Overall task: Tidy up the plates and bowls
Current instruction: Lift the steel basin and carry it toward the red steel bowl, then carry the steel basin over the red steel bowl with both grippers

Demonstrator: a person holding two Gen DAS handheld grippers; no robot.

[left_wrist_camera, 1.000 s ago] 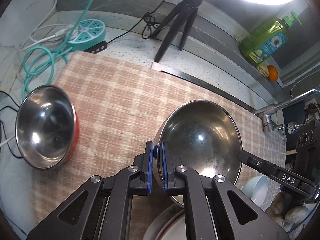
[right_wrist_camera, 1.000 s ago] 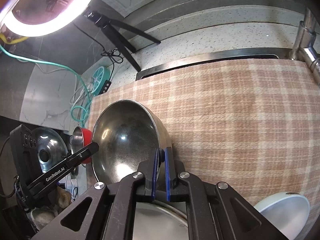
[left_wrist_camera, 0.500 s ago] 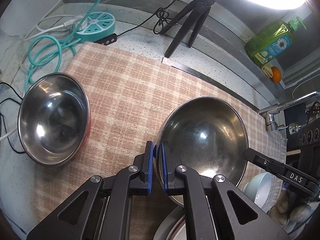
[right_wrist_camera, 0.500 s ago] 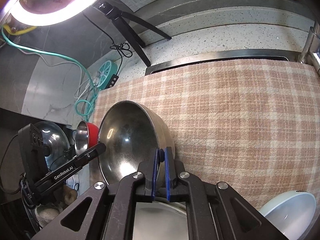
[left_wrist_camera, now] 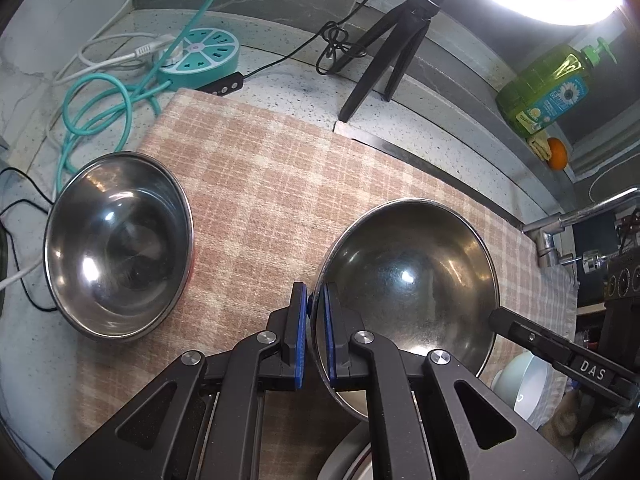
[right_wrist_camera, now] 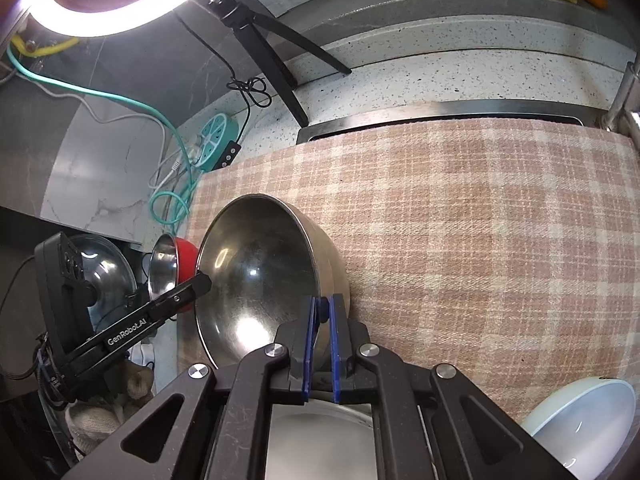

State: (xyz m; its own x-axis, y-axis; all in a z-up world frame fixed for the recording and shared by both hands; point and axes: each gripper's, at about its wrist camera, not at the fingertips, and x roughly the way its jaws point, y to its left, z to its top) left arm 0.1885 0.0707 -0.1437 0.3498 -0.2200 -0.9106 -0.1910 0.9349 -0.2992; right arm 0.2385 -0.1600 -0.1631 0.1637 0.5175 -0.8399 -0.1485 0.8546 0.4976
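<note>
Plaid cloth [left_wrist_camera: 288,184]: spread over the counter, beneath and ahead of both grippers; everything on the work area sits on it.
Large steel bowl [left_wrist_camera: 408,288]: directly ahead of both tools, tilted, held by its rim on two opposite sides, over the cloth.
Red-sided steel bowl [left_wrist_camera: 120,248]: well to the left of the left gripper, resting on the cloth's left edge; in the right wrist view it shows just beyond the large bowl [right_wrist_camera: 176,264].
Left gripper [left_wrist_camera: 315,332]: clenched on the near-left rim of the large steel bowl, one blue pad outside the wall, one inside.
Right gripper [right_wrist_camera: 320,340]: clamped on the bowl's opposite rim, the metal edge pinched between its blue pads.
Plate [right_wrist_camera: 320,436]: just under the right gripper, near the bottom of its view, partly hidden by the tool's frame.
Pale bowl [right_wrist_camera: 584,424]: low and to the right of the right gripper, on the cloth's near edge.
Tripod [left_wrist_camera: 392,44]: far ahead of the left gripper, on the speckled counter behind the cloth.
Soap bottle [left_wrist_camera: 548,84]: far ahead and right, on the ledge.
Teal power hub [left_wrist_camera: 204,56]: far ahead and left.
</note>
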